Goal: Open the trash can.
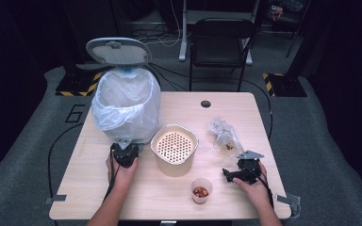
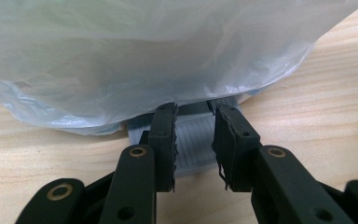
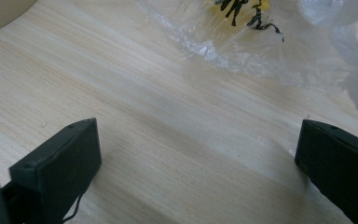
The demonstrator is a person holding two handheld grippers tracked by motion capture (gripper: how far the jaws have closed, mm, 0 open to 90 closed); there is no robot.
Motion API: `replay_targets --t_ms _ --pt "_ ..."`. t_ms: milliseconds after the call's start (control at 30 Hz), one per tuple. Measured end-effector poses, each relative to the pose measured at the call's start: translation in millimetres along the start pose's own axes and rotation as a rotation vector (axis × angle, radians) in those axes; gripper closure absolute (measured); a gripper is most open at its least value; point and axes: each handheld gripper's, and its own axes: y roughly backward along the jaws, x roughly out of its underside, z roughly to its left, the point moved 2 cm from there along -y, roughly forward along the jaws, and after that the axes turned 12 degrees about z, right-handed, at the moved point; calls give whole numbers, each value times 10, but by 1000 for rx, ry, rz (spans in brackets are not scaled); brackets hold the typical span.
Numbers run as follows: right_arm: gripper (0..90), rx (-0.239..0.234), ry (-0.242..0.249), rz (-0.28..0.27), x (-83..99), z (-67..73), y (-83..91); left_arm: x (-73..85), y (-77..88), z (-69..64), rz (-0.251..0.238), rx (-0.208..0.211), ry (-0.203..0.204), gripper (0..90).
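Note:
A bin lined with a pale plastic bag (image 1: 125, 103) stands at the table's back left, its grey lid (image 1: 118, 51) raised. My left gripper (image 1: 124, 149) is at the bin's foot. In the left gripper view its jaws (image 2: 195, 112) stand nearly together, tips lying on the grey ribbed pedal (image 2: 193, 135) under the hanging bag (image 2: 144, 56), with nothing gripped between them. My right gripper (image 1: 240, 165) rests near the front right, open wide over bare wood (image 3: 198, 144). It faces a crumpled clear bag (image 3: 242, 32) with yellow and black contents (image 1: 224, 136).
A beige tub with a perforated insert (image 1: 174, 148) sits mid-table. A small clear cup of red pieces (image 1: 201, 189) stands near the front edge. Behind the table (image 1: 245, 106), which has a cable hole (image 1: 205, 103), is a black chair (image 1: 221, 37).

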Motion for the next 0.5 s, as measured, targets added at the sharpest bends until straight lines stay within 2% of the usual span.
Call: replay_targets --t_ms 33,67,133,200,367,400,500 --pt "11 0 0 0 0 0 0 0 0 0 0 0 0 691" --pt "71 -5 -6 -4 -2 -1 15 0 0 0 0 0 0 691" --pt "132 1 0 -11 -10 -14 30 0 0 -1 0 -1 0 691" --pt "145 2 -18 -4 -12 -4 45 0 1 -2 1 -1 0 691" --pt "165 11 -15 6 -20 -2 67 0 1 -3 1 -3 0 691" --pt "166 14 3 9 -16 -12 76 0 1 -3 1 -3 0 691" --pt "168 13 -24 6 -26 1 105 0 1 -3 1 -3 1 691"
